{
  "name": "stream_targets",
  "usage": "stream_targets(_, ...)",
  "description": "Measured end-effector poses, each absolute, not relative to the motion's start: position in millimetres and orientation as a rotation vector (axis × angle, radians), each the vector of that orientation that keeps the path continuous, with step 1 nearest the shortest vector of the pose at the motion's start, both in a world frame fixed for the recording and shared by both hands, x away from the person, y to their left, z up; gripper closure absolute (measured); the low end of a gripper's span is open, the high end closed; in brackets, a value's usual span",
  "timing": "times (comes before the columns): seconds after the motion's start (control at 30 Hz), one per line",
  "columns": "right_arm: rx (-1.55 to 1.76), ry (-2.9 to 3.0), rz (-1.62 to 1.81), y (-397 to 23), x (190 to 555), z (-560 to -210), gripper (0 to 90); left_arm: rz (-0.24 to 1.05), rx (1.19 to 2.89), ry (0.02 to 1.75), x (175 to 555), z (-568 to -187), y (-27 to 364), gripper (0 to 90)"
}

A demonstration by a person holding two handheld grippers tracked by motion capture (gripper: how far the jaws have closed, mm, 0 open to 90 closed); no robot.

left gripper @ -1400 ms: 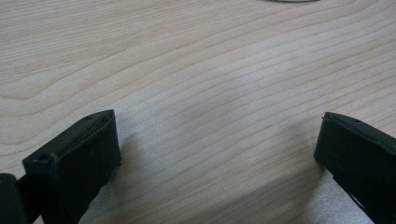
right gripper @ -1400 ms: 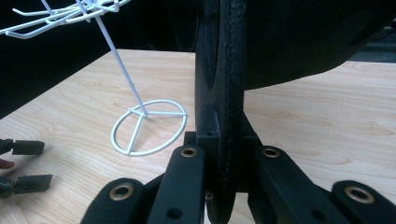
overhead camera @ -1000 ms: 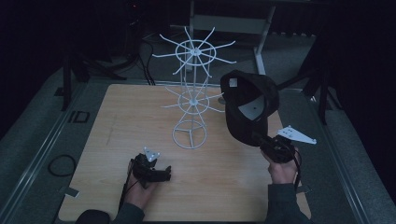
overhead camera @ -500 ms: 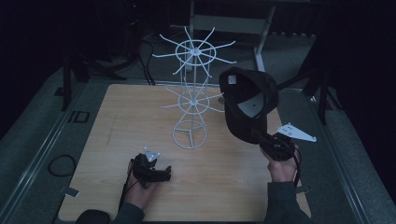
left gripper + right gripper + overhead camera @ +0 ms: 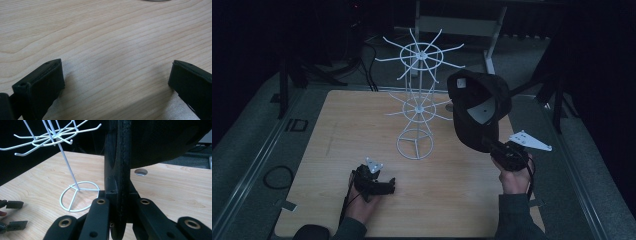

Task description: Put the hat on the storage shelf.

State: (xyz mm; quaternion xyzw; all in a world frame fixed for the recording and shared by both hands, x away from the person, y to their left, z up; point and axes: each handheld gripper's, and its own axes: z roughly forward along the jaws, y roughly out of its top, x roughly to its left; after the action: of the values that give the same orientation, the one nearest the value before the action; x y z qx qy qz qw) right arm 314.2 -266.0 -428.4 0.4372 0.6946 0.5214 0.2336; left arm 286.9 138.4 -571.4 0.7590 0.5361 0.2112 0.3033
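A black cap hangs in the air at the right of the table, just beside the lower ring of a white wire rack. My right gripper is shut on the cap's brim from below. In the right gripper view its jaws clamp the brim edge, and the cap's crown looms above. My left gripper rests low on the table near the front edge. It is open with nothing between its fingers, over bare wood.
The rack's round base stands mid-table, and its hooked arms spread at two levels. The wooden table has a cable hole at the right. Cables and stand legs lie on the dark floor beyond the far edge.
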Motion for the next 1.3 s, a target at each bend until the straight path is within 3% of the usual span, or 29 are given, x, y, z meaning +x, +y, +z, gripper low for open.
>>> stream_targets(1.3,1.158,1.876,1.431,-263,315,-409,86.5,0.557,2.016,1.42,287,-571,139,0.1)
